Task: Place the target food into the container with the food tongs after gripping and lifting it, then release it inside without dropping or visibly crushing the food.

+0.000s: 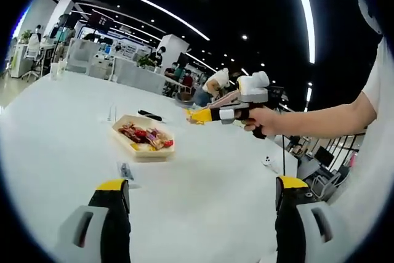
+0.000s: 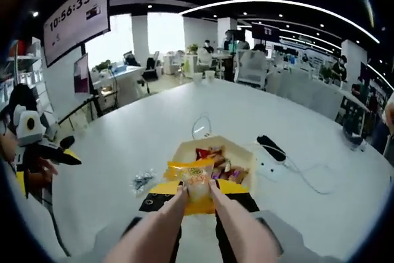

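Observation:
A tan paper container [image 1: 161, 151] [image 2: 184, 149] of wrapped snacks lies on the white table. My right gripper [image 2: 197, 198] [image 1: 201, 115] is shut on the pink food tongs [image 2: 237, 226] [image 1: 224, 98]. The tong tips pinch a yellow wrapped snack [image 2: 196, 178] just in front of the container's near rim. In the left gripper view this gripper, held by a hand, hovers to the right of the container and above the table. My left gripper [image 1: 200, 192] [image 2: 64, 151] stands wide open with nothing between its jaws, well short of the container.
Beside the container lie a black bar-shaped object [image 2: 271, 147] [image 1: 150, 116], a white cable [image 2: 295, 167] and a small crumpled wrapper [image 2: 143, 180] [image 1: 126, 171]. The white table [image 1: 203, 170] stretches wide around them. Desks, chairs and people stand in the background.

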The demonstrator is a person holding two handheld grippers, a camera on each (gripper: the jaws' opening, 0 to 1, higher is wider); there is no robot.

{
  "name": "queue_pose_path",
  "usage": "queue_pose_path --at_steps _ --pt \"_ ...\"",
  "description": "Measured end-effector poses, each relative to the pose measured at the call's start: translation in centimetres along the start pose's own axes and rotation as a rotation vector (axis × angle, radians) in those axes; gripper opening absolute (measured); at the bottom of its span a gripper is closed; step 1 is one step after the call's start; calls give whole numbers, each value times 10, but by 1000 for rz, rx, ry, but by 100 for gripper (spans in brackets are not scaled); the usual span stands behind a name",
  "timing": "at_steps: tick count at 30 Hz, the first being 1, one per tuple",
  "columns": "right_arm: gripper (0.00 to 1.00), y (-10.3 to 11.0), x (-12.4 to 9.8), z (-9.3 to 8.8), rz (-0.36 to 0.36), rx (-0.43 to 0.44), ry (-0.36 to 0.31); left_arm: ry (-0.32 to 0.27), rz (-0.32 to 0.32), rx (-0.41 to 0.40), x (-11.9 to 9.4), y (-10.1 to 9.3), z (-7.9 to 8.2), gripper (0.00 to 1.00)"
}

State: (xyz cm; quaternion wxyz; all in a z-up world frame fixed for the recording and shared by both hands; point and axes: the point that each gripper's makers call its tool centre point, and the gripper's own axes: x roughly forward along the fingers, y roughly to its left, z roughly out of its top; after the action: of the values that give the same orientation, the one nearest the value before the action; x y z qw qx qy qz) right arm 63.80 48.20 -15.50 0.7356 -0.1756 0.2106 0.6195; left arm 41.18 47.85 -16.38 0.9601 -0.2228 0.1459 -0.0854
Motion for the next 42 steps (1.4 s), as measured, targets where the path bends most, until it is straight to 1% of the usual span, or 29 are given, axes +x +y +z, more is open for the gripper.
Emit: queue_pose_path --at_steps 4,7,11,15,18,23,25,29,32,33,36,38,42 --pt "19 -3 7 8 3 -22 2 -7 8 1 -3 3 3 99" --pt "19 -5 12 11 3 -29 2 -12 16 4 -4 6 6 99" --pt "19 -9 18 12 4 -36 4 -28 26 14 -7 8 15 99" --pt "20 -17 24 12 6 -49 16 -58 36 -19 -10 12 22 99" --pt "20 -24 26 17 1 -71 16 -73 48 -28 -14 14 26 99" --pt "20 -30 27 27 -3 -88 10 -83 54 -32 -16 14 29 99" --pt "20 -34 28 33 -11 -102 7 -82 58 -28 -17 15 28 99" --pt "20 -38 29 42 -20 -104 2 -78 65 -21 -18 16 26 99" --pt "20 -41 33 50 -13 -110 -1 -84 68 -30 -20 16 27 99" --pt "20 -41 34 50 -11 -112 1 -86 68 -33 -20 16 27 99" --pt "20 -40 37 55 2 -147 11 -90 69 -38 -21 17 26 99" --pt "20 -39 44 58 8 -176 19 -91 71 -42 -22 18 26 99" --pt "20 -44 47 63 16 -182 19 -92 77 -44 -24 19 26 99"
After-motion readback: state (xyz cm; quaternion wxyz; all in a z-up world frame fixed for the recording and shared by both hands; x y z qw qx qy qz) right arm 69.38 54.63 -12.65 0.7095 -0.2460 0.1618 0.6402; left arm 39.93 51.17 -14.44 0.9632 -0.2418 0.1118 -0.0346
